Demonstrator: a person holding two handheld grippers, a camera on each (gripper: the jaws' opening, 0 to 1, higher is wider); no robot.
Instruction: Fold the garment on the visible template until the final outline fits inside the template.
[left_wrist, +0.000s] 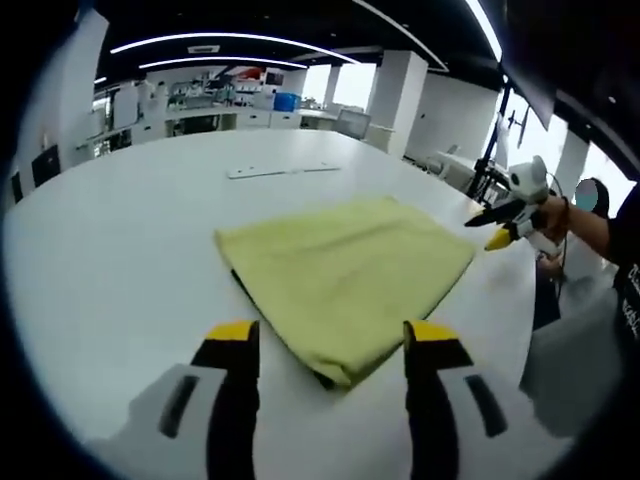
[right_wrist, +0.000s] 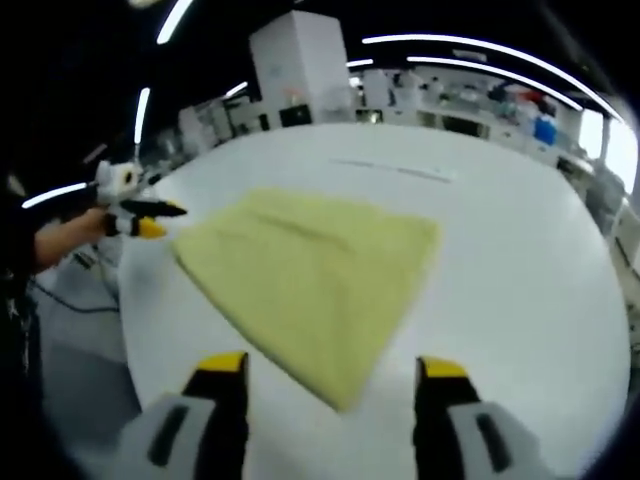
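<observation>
The yellow garment lay folded flat on the white bench, ahead of both tools. The left tool and right tool were spread, gripping nothing.

The folded garment lies flat on the table, one corner pointing between the jaws of the left gripper, which hangs just short of it. The right gripper sits off the garment's far right corner, near the table edge. Beyond the garment, a thin strip lies on the table
</observation>
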